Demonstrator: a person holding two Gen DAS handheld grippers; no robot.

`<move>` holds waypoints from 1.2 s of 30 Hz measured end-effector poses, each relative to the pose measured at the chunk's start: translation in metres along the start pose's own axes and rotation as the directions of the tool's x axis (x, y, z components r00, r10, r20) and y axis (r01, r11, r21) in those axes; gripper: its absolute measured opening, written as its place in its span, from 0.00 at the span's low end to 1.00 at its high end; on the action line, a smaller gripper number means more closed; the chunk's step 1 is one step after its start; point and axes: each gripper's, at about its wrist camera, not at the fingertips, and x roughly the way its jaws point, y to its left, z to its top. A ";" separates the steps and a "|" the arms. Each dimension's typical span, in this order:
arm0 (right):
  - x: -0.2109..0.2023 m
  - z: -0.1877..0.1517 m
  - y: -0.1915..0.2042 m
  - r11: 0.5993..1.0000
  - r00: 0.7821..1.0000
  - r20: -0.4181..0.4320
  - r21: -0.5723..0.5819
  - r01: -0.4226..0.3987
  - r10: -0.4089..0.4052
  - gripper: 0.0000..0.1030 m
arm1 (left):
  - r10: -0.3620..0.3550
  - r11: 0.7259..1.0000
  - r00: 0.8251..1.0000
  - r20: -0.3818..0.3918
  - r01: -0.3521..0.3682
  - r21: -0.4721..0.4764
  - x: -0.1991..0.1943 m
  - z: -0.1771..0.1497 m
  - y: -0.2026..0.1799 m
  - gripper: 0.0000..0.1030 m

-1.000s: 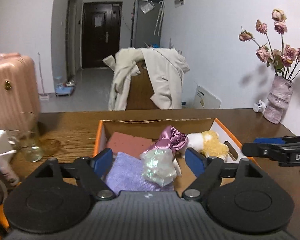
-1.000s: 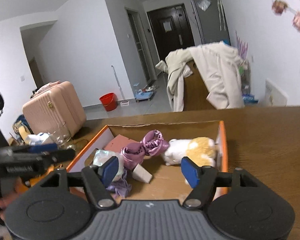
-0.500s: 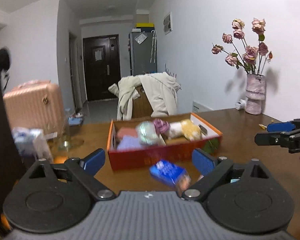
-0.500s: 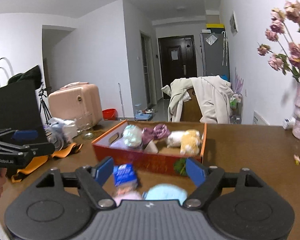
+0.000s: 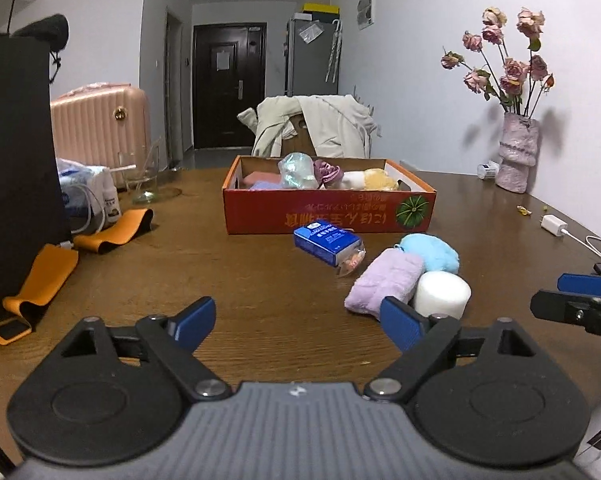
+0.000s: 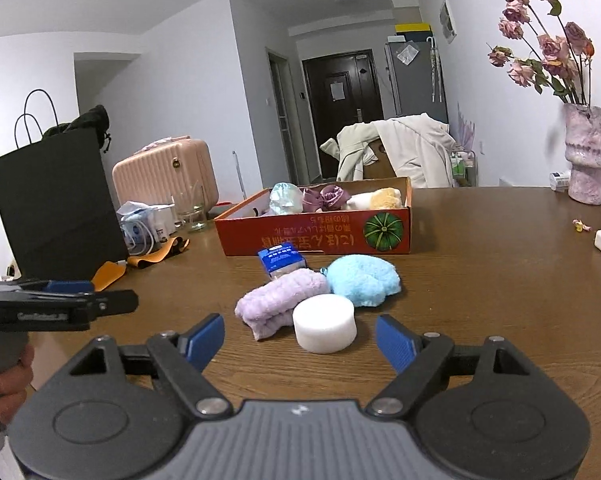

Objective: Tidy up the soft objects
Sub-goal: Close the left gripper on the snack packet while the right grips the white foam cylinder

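An orange cardboard box stands mid-table with several soft items inside. In front of it lie a blue tissue pack, a lilac rolled towel, a light blue fluffy pad and a white foam cylinder. My left gripper is open and empty, near the table's front, left of these items. My right gripper is open and empty, just short of the white cylinder. Each gripper also shows at the other view's edge.
A black paper bag, orange straps, a glass and packets stand at the left. A pink vase of roses and a white charger are at the right. A draped chair stands behind the table.
Both grippers have pulled back from over the box toward the table's front. The loose items in front of the box have come into view.
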 end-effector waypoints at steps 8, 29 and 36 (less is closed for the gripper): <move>0.033 0.002 -0.007 1.000 0.999 -0.038 0.009 0.012 -0.012 0.79 | -0.046 0.999 0.998 -0.044 0.047 0.025 0.061 0.017 -0.010 0.59; 0.130 0.006 -0.021 1.000 0.981 -0.194 -0.024 0.002 -0.007 0.57 | -0.184 0.979 0.950 -0.251 0.200 0.039 0.206 0.040 -0.031 0.19; 0.122 0.006 -0.021 1.000 0.982 -0.187 -0.022 -0.004 0.000 0.54 | -0.193 0.978 0.956 -0.221 0.205 0.033 0.175 0.042 -0.030 0.18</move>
